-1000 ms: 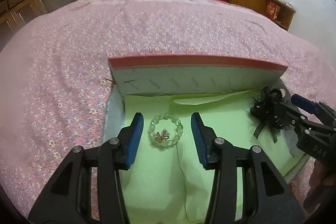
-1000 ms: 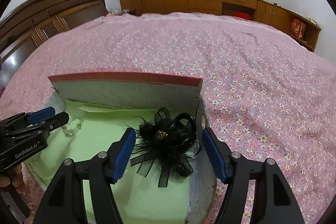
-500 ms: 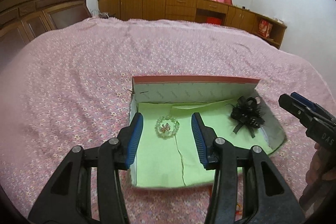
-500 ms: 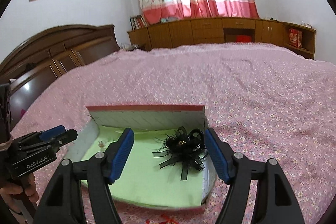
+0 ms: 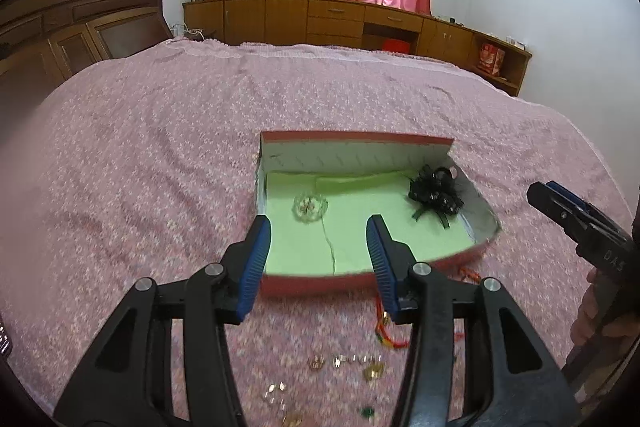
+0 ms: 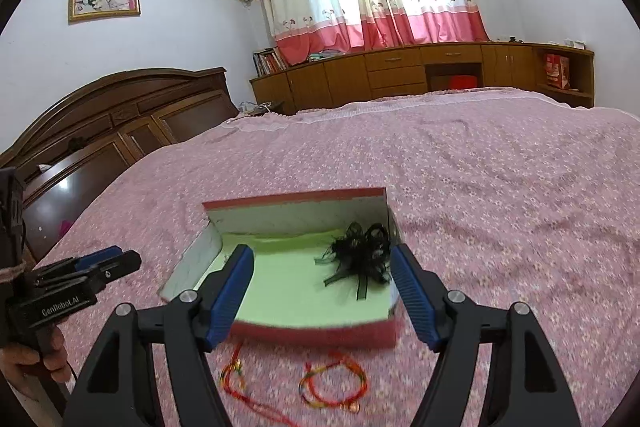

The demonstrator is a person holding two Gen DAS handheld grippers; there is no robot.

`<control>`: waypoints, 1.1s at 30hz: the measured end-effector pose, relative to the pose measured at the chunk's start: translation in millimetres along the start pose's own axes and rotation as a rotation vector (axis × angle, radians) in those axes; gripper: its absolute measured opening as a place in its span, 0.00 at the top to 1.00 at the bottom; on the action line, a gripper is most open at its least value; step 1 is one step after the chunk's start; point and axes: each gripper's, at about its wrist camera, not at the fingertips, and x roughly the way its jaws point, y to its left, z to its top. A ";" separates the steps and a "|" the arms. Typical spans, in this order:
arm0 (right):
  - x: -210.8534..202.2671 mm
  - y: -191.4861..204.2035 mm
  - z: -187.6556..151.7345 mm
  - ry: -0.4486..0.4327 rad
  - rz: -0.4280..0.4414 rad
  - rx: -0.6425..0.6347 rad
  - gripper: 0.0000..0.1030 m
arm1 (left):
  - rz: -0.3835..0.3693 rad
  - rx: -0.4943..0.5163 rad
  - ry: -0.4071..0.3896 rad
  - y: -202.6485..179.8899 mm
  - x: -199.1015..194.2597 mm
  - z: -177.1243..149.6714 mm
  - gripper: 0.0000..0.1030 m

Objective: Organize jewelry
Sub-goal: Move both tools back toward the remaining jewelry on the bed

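A red open box [image 5: 360, 138] with a green lining lies on the pink bed; it also shows in the right wrist view [image 6: 320, 333]. A pale beaded bracelet [image 5: 310, 207] lies inside at the left. A black feathered hair bow [image 5: 436, 195] lies inside at the right, and it shows in the right wrist view [image 6: 360, 257]. My left gripper [image 5: 318, 263] is open and empty, above the box's near edge. My right gripper [image 6: 322, 297] is open and empty, also near the front edge. Red string bracelets [image 6: 332, 383] and small gold pieces [image 5: 352, 363] lie on the bed before the box.
The pink flowered bedspread [image 5: 160, 147] spreads all round the box. A dark wooden headboard [image 6: 120, 115] stands at the left. Wooden cabinets [image 5: 340, 23] line the far wall under pink curtains.
Both grippers have pulled back and up from the box, open and empty. The bracelet and the bow stay inside. The loose jewelry before the box has come into view.
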 end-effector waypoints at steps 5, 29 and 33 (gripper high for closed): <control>-12.1 1.7 -15.8 0.032 0.000 0.001 0.29 | -0.009 -0.014 0.042 6.9 -12.2 -17.2 0.59; -1.6 -14.2 -79.3 0.217 -0.042 0.037 0.29 | -0.032 -0.059 0.263 21.2 11.4 -96.9 0.60; 1.2 -15.8 -82.1 0.228 -0.044 0.040 0.29 | -0.036 -0.065 0.287 22.7 17.8 -103.4 0.63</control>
